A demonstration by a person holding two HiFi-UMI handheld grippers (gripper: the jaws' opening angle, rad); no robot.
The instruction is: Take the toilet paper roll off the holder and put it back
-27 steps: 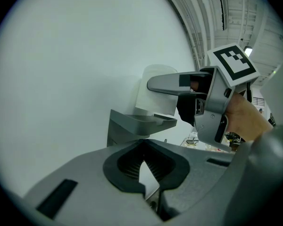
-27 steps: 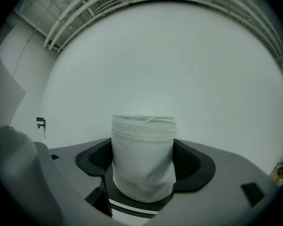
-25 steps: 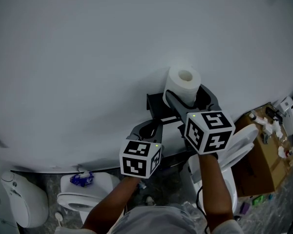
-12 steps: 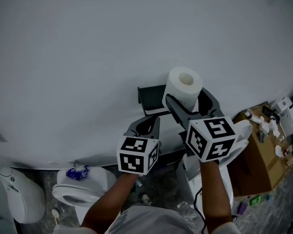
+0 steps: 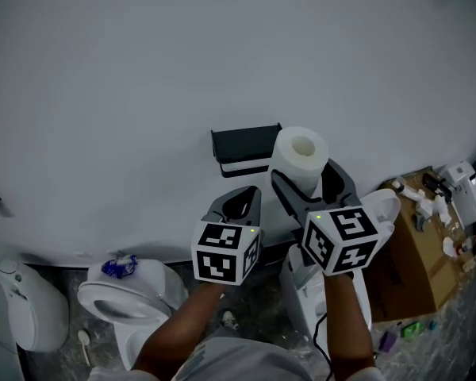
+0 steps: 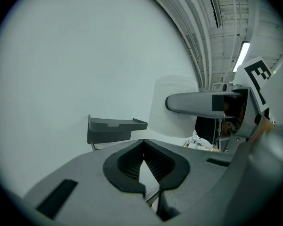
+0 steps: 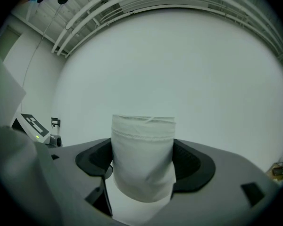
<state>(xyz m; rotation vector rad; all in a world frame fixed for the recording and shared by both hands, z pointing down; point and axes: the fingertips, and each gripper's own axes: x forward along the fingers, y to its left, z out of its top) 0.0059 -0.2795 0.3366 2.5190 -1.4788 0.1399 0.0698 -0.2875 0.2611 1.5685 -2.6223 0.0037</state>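
Roll off the holder, in my right grip

My right gripper (image 7: 142,169) is clamped on the roll (image 5: 300,155) across its sides, just right of the holder (image 5: 244,144) and clear of it. My left gripper (image 5: 239,203) is closed on nothing. The roll looks light and soft, so I'd squeeze gently at mid-body, avoiding the loose sheet.

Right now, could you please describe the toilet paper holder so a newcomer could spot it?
Start from the plain pale wall. Fixed to it is a dark grey, shelf-shaped holder, just left of the white toilet paper roll. Unlike the round roll, it is dark, angular and wall-mounted.
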